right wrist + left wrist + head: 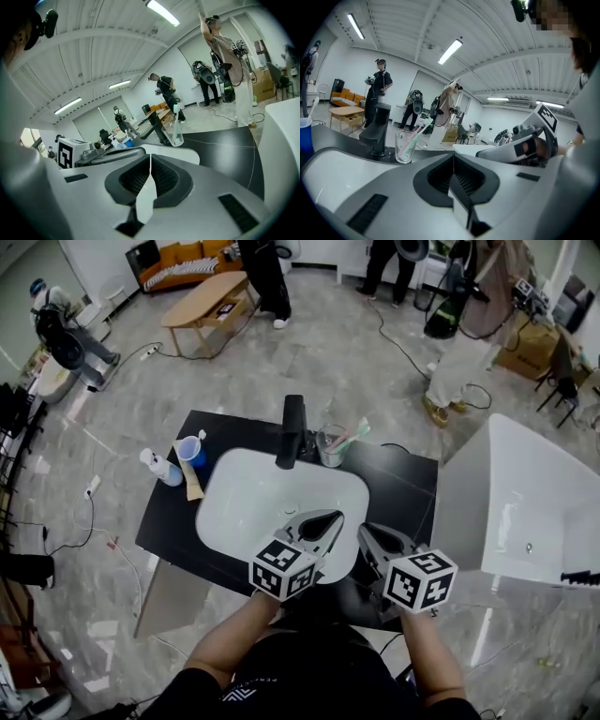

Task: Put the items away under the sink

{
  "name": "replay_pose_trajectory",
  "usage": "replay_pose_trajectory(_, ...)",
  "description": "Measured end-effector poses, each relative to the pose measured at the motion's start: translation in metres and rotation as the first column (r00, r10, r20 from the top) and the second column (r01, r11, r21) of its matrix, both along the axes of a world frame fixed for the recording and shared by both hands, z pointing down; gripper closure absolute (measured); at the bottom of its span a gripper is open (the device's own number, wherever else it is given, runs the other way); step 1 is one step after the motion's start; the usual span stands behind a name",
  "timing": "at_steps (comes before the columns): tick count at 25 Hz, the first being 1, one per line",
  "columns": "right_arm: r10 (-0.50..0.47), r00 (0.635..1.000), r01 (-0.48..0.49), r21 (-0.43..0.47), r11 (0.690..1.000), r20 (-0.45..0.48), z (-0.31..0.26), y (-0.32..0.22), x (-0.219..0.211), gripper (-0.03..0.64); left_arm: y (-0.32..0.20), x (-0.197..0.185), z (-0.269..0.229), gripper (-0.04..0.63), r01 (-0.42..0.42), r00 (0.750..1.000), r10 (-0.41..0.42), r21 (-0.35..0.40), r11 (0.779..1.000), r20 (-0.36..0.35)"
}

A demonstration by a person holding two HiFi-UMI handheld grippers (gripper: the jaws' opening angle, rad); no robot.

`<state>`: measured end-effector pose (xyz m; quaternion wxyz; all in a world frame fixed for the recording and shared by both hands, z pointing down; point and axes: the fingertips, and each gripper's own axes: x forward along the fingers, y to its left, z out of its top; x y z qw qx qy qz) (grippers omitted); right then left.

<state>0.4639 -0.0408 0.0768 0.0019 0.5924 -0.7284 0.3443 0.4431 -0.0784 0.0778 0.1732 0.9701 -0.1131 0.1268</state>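
Left gripper point(326, 519): jaws pressed together, nothing between them; over the front part of the sink basin point(246, 486), pointing toward the faucet point(292, 430).
Right gripper point(368, 533): jaws closed to a hairline slit, empty; just beside the left gripper, above the front right rim of the basin.
Counter point(405, 480): black top, white basin set into it.
Faucet: black, upright at the back rim of the basin.
Glass point(329, 446): clear, on the counter just right of the faucet; toothbrushes point(353, 435) lean out of it to the right.
Blue cup point(191, 452): on the counter left of the basin, something white standing in it.
White bottle point(161, 468): near the counter's left edge, just beside the blue cup.
Tan piece point(192, 480): flat, by the cup; cannot tell what it is.
White tub point(534, 502): right of the counter, apart from it.
People point(266, 277): standing on the floor well behind the counter.
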Motion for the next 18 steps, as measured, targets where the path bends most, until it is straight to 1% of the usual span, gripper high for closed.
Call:
replay_pose_trajectory(5,0.005,1.0,-0.005,-0.015,1.0,-0.018,0.005,-0.019,0.009,0.58,-0.022,0.005,0.005,0.584,0.028,1.0,-0.028,-0.005,1.0,-0.004)
replay_pose_trajectory(8,-0.003,1.0,0.003,-0.017,1.0,-0.024,0.007,-0.028,0.015,0.58,-0.026,0.013,0.014,0.584,0.002,1.0,-0.001,-0.037,0.999,0.02)
replay_pose_trajectory(11,-0.01,0.999,0.009,-0.013,1.0,-0.037,0.008,-0.038,0.02,0.58,-0.036,0.02,0.019,0.584,-0.006,0.999,0.007,-0.031,1.0,0.04)
replay_pose_trajectory(15,-0.023,0.998,0.023,0.011,1.0,-0.059,0.006,-0.053,0.025,0.58,-0.055,0.024,0.021,0.584,0.032,0.999,-0.032,0.011,0.999,0.04)
replay_pose_trajectory(18,-0.018,0.998,0.019,0.001,1.0,-0.067,0.013,-0.064,0.03,0.58,-0.07,0.029,0.024,0.584,0.084,0.996,-0.084,0.007,0.996,0.028)
